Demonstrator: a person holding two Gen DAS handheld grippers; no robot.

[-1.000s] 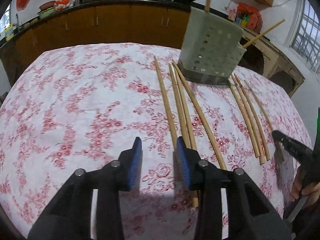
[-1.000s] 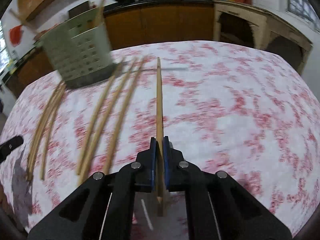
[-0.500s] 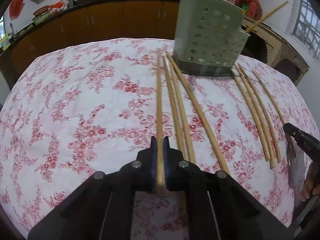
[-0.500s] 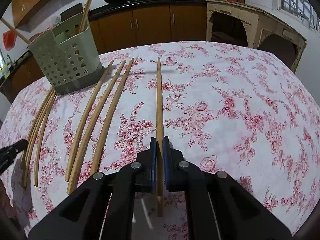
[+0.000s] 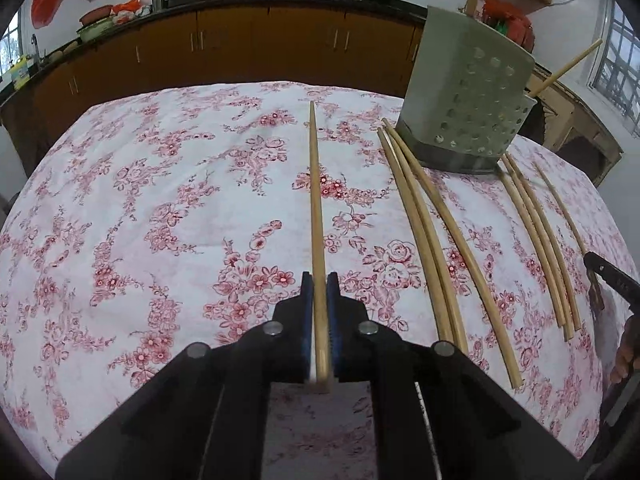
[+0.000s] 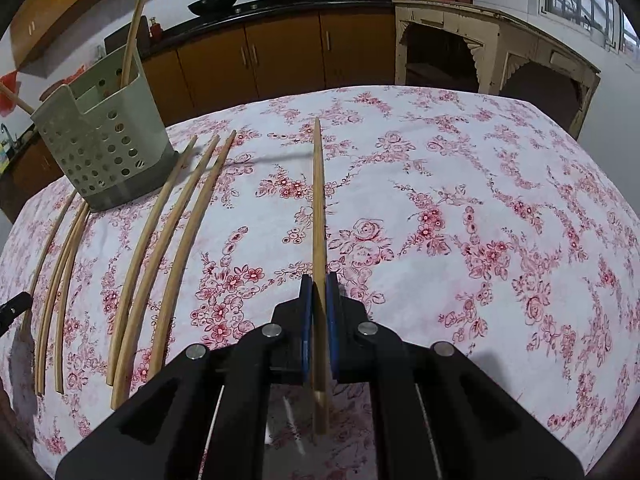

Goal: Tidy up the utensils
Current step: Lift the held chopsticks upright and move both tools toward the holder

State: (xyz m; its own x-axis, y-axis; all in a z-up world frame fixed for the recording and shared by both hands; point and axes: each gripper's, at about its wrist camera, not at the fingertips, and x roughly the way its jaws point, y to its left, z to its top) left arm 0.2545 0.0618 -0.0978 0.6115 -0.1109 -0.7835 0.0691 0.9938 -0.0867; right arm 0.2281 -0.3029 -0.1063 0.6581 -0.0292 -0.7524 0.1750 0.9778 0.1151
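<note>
In the left wrist view, my left gripper (image 5: 319, 280) is shut on the near end of a wooden chopstick (image 5: 315, 200), which points away over the floral tablecloth (image 5: 160, 200). Three loose chopsticks (image 5: 432, 232) lie to its right. A pale green perforated utensil holder (image 5: 464, 104) stands behind them with chopsticks sticking out of it. In the right wrist view, my right gripper (image 6: 319, 280) is shut on another chopstick (image 6: 318, 200). The holder (image 6: 100, 140) stands at the far left, with three chopsticks (image 6: 168, 248) lying in front of it.
Thinner chopsticks (image 5: 540, 240) lie right of the holder, also seen as thin chopsticks (image 6: 60, 272) at the left. A person's hand (image 5: 626, 356) shows at the right edge. Brown kitchen cabinets (image 5: 240, 52) and a cream side table (image 6: 496, 52) stand beyond the table.
My left gripper went from open to shut on a chopstick, then carried it left, away from the three beside it. The right gripper kept its grip and hardly moved.
</note>
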